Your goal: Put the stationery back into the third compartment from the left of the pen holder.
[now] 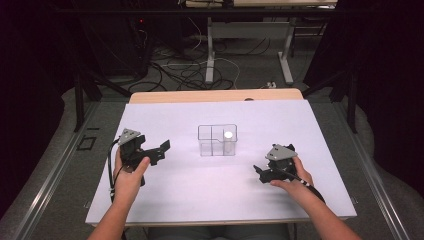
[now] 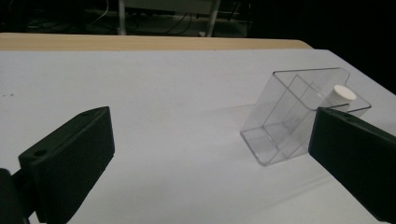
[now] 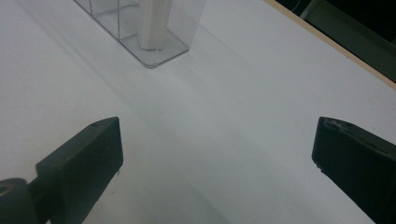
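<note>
Right gripper view: clear box [image 3: 140,28] top cropped | white cylinder [image 3: 152,23] cropped

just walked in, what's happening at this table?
A person sits at the white table with a hand-held gripper in each hand, and neither holds anything. The left hand-held gripper and the right hand-held gripper both have their jaws apart, one on each side of a clear divided container at the table's middle. A white cylinder stands upright in the container's right compartment.
</note>
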`<state>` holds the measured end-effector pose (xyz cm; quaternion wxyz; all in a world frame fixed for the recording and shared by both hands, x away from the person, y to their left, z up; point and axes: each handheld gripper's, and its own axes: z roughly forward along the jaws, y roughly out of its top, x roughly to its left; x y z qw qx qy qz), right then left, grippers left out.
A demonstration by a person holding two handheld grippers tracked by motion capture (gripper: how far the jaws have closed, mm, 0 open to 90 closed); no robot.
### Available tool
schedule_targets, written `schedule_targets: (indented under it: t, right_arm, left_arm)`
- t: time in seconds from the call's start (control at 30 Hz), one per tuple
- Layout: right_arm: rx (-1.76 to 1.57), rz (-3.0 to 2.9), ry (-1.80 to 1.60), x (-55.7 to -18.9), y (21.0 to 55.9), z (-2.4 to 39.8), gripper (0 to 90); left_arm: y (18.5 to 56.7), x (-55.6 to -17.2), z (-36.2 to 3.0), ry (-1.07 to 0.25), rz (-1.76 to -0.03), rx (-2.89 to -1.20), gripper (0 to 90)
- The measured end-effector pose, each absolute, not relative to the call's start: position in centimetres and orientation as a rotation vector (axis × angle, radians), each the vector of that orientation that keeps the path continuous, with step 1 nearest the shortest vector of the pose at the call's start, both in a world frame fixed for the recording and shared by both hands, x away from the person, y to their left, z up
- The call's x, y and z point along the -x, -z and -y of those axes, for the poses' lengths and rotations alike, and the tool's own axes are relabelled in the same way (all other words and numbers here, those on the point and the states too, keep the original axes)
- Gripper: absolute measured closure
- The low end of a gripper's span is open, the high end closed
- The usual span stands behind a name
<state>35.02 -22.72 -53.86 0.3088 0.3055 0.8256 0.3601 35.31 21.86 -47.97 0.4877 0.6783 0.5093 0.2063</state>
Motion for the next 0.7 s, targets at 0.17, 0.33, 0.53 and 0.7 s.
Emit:
schedule_targets:
  t: [0.17,0.33,0.53,0.7]
  right_arm:
    - [-0.843,-2.174,-0.957,-35.1,53.7,23.0,1.5]
    - [-0.888,-2.161,-0.972,-35.3,53.6,23.5,1.5]
    - [-0.962,-2.132,-0.998,-35.6,53.7,24.1,1.6]
    - [-1.011,-2.117,-1.013,-35.8,53.7,24.7,1.7]
  left_arm:
    - [48.5,-34.6,-23.4,-0.561,-1.252,-1.661,0.2]
    - [49.4,-34.1,-24.5,-0.583,-1.286,-1.693,0.2]
    - [50.6,-34.1,-25.3,-0.585,-1.318,-1.699,0.2]
    - [51.2,-34.2,-26.0,-0.567,-1.339,-1.677,0.2]
